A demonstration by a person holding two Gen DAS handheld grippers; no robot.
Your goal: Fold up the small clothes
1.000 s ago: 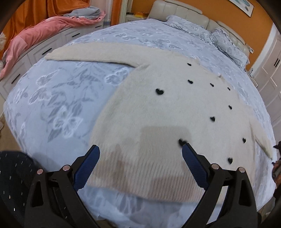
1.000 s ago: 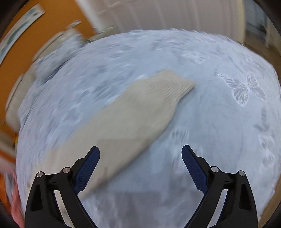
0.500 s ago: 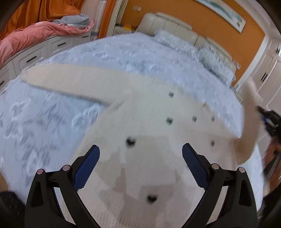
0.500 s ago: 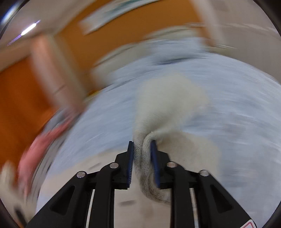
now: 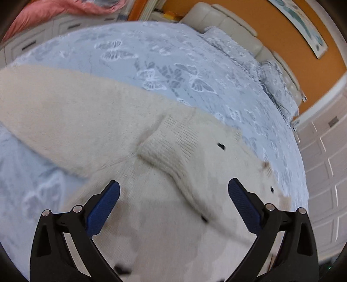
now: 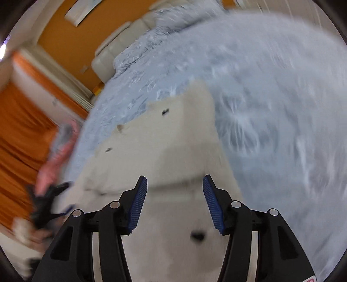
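Observation:
A cream fuzzy sweater [image 5: 151,217] with small black hearts lies flat on the blue bed. One sleeve is folded across its chest, with the ribbed cuff [image 5: 173,141] near the middle. The other sleeve [image 5: 54,112] stretches out to the left. My left gripper [image 5: 173,201] is open and empty just above the sweater's body. My right gripper [image 6: 174,201] is open and empty above the folded sleeve on the sweater [image 6: 164,151]. The left gripper also shows in the right wrist view [image 6: 45,201], blurred, at the left edge.
The bedspread [image 5: 173,65] is pale blue with butterfly prints. Pillows [image 5: 277,86] and a cream headboard [image 5: 227,26] lie at the far end against an orange wall. White cabinets [image 5: 325,162] stand to the right. A pink blanket [image 5: 54,10] lies on drawers at the left.
My right gripper carried the sleeve cuff over the sweater's chest, let it go and opened. My left gripper moved up along the sweater toward the collar end and stayed open.

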